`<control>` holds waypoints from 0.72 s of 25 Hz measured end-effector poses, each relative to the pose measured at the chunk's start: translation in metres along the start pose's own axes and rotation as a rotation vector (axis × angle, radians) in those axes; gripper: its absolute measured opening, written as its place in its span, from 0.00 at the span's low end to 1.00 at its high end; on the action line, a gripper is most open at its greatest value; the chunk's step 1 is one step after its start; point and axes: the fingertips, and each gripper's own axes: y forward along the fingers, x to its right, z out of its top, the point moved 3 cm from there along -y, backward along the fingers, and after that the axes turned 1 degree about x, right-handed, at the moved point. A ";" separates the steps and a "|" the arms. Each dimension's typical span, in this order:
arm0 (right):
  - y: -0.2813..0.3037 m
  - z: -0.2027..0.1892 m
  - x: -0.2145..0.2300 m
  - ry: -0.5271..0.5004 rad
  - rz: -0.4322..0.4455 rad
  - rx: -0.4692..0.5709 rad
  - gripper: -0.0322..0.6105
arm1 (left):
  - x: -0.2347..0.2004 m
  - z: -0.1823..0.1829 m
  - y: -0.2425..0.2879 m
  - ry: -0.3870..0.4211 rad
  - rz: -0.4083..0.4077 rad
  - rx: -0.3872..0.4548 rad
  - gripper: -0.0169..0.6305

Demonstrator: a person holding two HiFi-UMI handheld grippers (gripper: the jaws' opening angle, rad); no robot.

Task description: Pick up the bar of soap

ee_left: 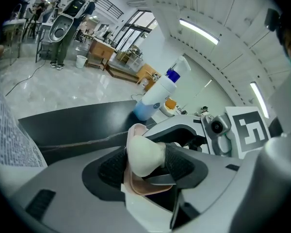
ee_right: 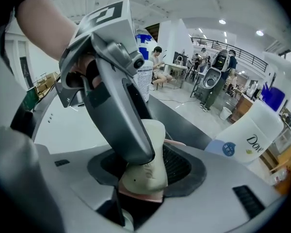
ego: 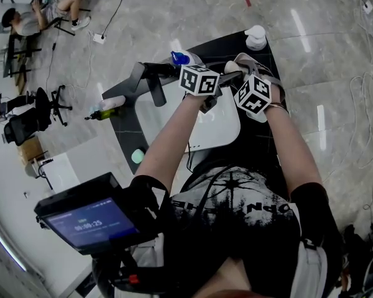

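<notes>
- Jaws of my left gripper (ee_left: 147,165) stand wide, one black pad on each side of the bar of soap (ee_left: 144,155) without clamping it.
- Jaws of my right gripper (ee_right: 145,168) are wide too. The same bar sits between them, and one grey jaw of the left gripper crosses in front of it.
- The soap rests in a pink soap dish (ee_left: 143,189) and rises well above the dish's rim.
- It is a thick, cream-white block, matte, with rounded corners. From the left it narrows towards the bottom.
- From the right I see a faint stamped mark and a small dark speck on its face.
- The dish stands on a white surface, with the black counter (ee_left: 72,123) behind the dish.
- A white bottle with a blue cap (ee_left: 157,93) stands on that counter, beyond the dish.
</notes>
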 end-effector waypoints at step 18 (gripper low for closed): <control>-0.028 0.030 0.007 -0.125 -0.087 0.097 0.38 | 0.020 0.025 -0.028 0.076 0.038 0.142 0.38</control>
